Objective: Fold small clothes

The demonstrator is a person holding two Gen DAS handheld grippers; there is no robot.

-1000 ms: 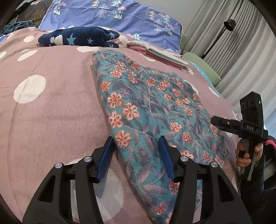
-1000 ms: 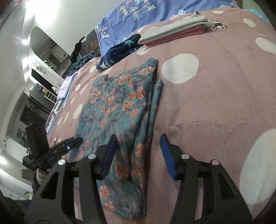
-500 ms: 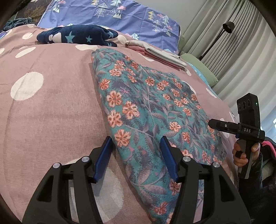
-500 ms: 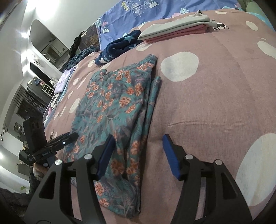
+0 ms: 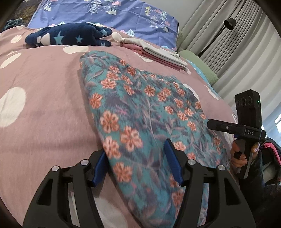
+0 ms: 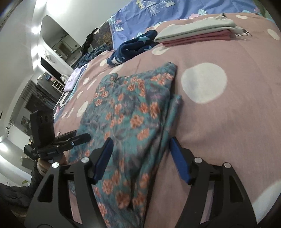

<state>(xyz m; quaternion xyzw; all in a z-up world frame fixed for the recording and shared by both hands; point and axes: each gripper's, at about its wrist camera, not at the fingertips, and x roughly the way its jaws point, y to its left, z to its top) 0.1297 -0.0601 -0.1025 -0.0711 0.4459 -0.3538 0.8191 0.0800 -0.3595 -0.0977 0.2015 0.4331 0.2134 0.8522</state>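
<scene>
A teal garment with orange flowers lies flat on the pink dotted bedspread; it also shows in the right wrist view, folded lengthwise. My left gripper is open, its blue jaws straddling the garment's near left edge. My right gripper is open, its jaws straddling the garment's near right edge. Each gripper shows in the other's view: the right one and the left one, at opposite sides of the garment's near end.
A navy star-patterned garment lies at the far side. A folded stack of grey and pink clothes sits beside it. A blue patterned pillow, a green pillow, a floor lamp and curtains stand behind.
Both grippers have moved forward and lower onto the garment's near end. The cloth now lies between each pair of jaws. Jaws stay open.
</scene>
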